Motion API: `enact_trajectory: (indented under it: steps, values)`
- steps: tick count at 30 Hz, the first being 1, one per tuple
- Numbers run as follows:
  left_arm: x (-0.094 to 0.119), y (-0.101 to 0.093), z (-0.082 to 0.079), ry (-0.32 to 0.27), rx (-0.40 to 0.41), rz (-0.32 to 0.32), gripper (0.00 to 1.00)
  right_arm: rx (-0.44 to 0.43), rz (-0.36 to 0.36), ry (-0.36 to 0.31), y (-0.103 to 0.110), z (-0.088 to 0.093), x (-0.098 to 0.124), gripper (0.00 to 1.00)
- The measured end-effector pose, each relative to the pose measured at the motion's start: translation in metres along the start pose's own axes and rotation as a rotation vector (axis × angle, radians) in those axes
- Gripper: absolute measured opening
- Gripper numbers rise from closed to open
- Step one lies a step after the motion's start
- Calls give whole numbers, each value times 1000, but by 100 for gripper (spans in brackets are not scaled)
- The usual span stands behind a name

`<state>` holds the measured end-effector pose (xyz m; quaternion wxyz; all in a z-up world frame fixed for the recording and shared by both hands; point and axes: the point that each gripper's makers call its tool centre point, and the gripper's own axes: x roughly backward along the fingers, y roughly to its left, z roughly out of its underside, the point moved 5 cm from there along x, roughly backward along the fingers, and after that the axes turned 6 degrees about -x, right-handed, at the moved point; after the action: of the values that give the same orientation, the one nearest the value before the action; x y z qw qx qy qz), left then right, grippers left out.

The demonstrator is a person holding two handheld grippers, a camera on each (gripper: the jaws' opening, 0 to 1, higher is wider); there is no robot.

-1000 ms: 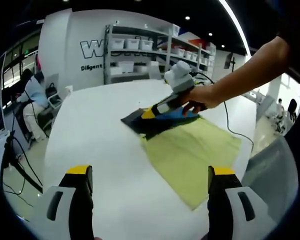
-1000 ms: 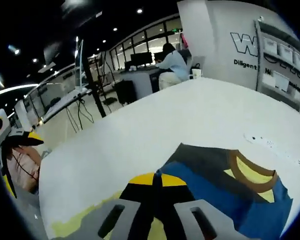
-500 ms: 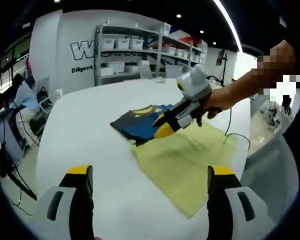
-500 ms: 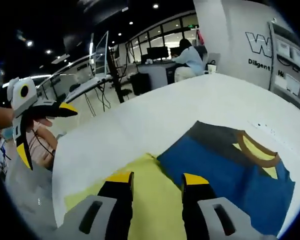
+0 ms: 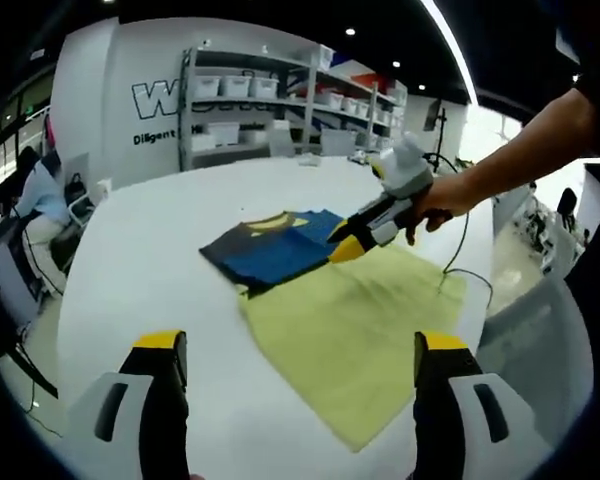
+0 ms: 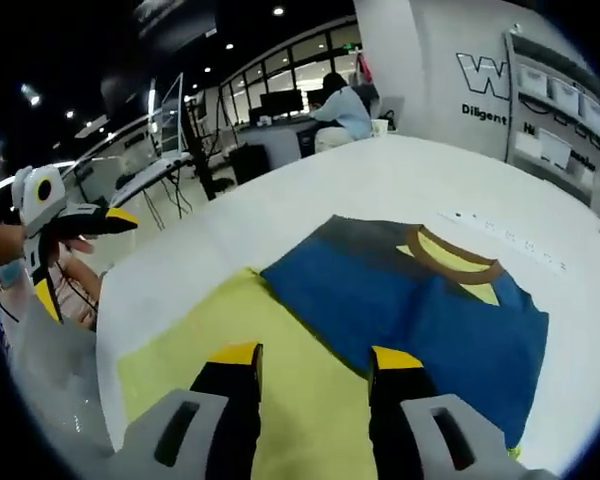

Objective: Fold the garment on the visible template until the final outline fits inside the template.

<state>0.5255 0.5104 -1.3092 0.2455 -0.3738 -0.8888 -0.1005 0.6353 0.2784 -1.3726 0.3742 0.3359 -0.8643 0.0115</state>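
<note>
A folded blue T-shirt [image 5: 272,249] is seen lying on a white table [image 5: 140,260], with a yellow-and-brown collar showing at its far side. In the left gripper view it sits at about 11 o'clock from the centre, overlapping the far corner of a yellow-green template sheet [image 5: 350,335] that spreads toward 4 o'clock. Most of the shirt appears to lie off the sheet, on bare table.

The left gripper [image 5: 300,385] is held low over the near table edge with its jaws spread wide and nothing between them. The right gripper [image 6: 312,365] is seen in its own view above the sheet, its jaws a little apart and empty, with the shirt [image 6: 420,310] ahead at 1 o'clock. From the left gripper view it [image 5: 348,243] hovers at the shirt's right edge, held by a person's hand [image 5: 435,200].

The fabric is judged light, soft and limp: it should drape and slide easily on the smooth table, and stacked layers may slip apart when lifted. A hold on a folded edge or corner, pinching all layers together, is judged best, ideally at two spaced points, so the bundle can be dragged fully onto the sheet without unfolding.
</note>
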Motion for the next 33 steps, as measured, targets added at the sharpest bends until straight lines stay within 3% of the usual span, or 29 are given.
enact_trajectory:
  steps: [12, 20, 33]
  values:
    - [-10, -4, 7, 25, 10, 10, 89, -29, 47, 42, -23, 29, 16, 47]
    - [-24, -10, 6, 36, 6, 36, 89, -52, 107, 39, -50, 42, 36, 45]
    - [-40, -14, 3, 43, 26, 43, 88, -96, 237, -27, -112, 21, 60, 30]
